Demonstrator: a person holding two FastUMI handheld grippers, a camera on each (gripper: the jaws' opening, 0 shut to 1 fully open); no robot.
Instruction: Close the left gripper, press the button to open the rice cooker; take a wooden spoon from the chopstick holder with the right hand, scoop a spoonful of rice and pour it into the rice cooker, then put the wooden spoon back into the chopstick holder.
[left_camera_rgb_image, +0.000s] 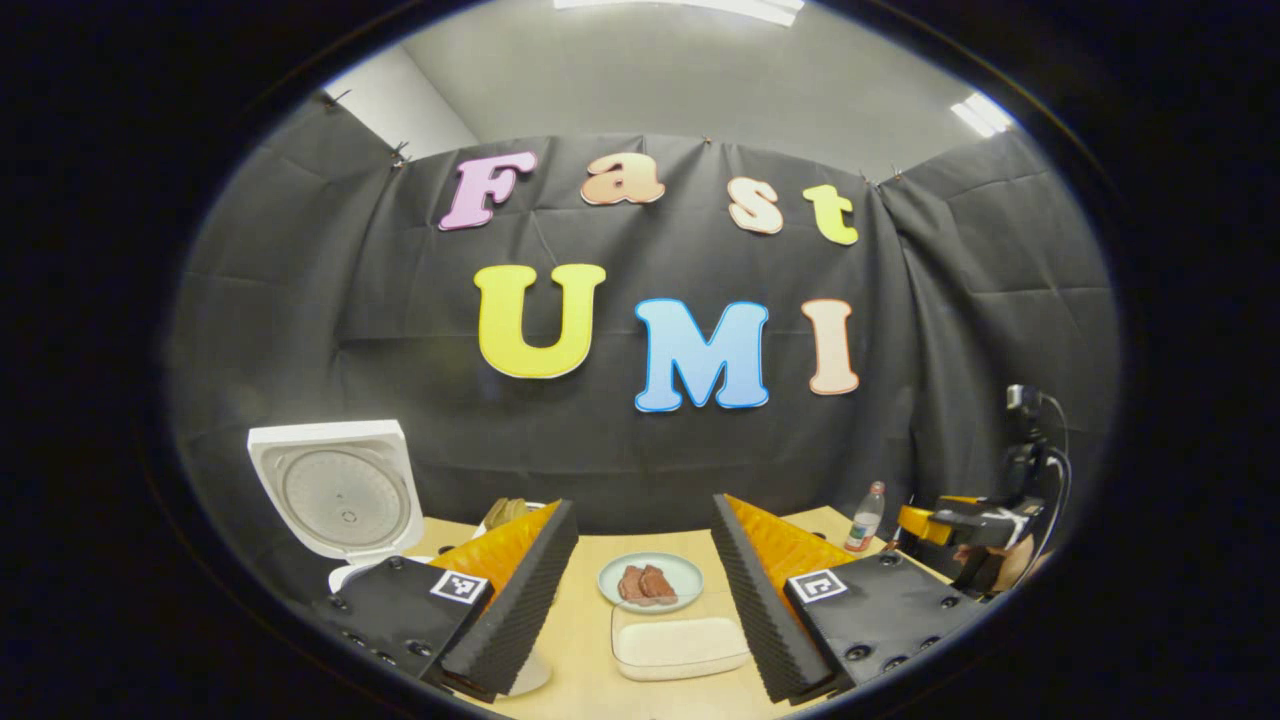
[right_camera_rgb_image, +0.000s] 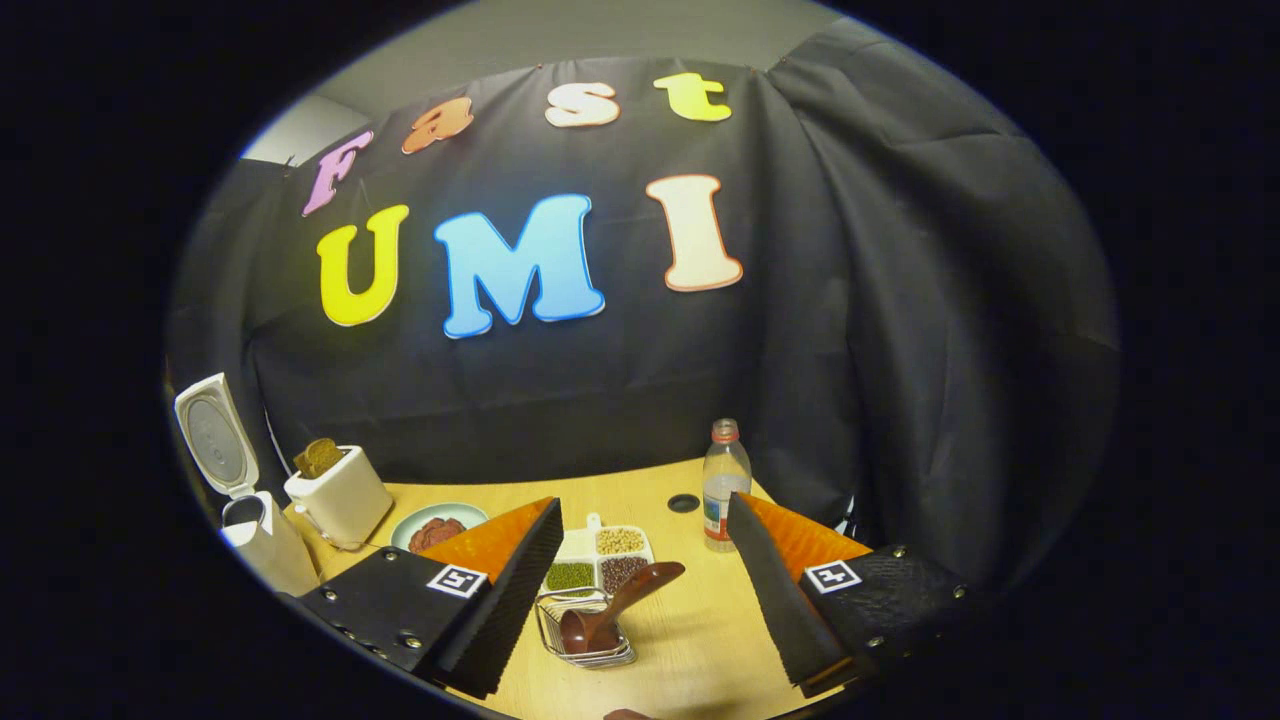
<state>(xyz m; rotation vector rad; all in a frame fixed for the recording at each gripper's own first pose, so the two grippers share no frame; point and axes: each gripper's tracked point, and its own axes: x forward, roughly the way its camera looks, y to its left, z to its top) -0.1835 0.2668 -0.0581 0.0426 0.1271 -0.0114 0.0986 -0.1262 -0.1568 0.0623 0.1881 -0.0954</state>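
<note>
The white rice cooker (left_camera_rgb_image: 335, 495) stands at the left of the table with its lid raised; the right gripper view has it at the far left (right_camera_rgb_image: 225, 470). My left gripper (left_camera_rgb_image: 645, 508) is open, above the table and to the right of the cooker, holding nothing. A dark wooden spoon (right_camera_rgb_image: 625, 598) leans in the wire chopstick holder (right_camera_rgb_image: 590, 640), just in front of a white divided tray of grains (right_camera_rgb_image: 600, 558). My right gripper (right_camera_rgb_image: 645, 500) hangs open above the holder, apart from the spoon. It also appears at the right edge of the left gripper view (left_camera_rgb_image: 965, 530).
A plate of meat (left_camera_rgb_image: 650, 582) and a white rectangular dish (left_camera_rgb_image: 680, 648) lie between the left gripper's fingers. A toaster with toast (right_camera_rgb_image: 340, 495) stands beside the cooker. A water bottle (right_camera_rgb_image: 725, 485) stands near the table's far right edge, by a small black disc (right_camera_rgb_image: 683, 502).
</note>
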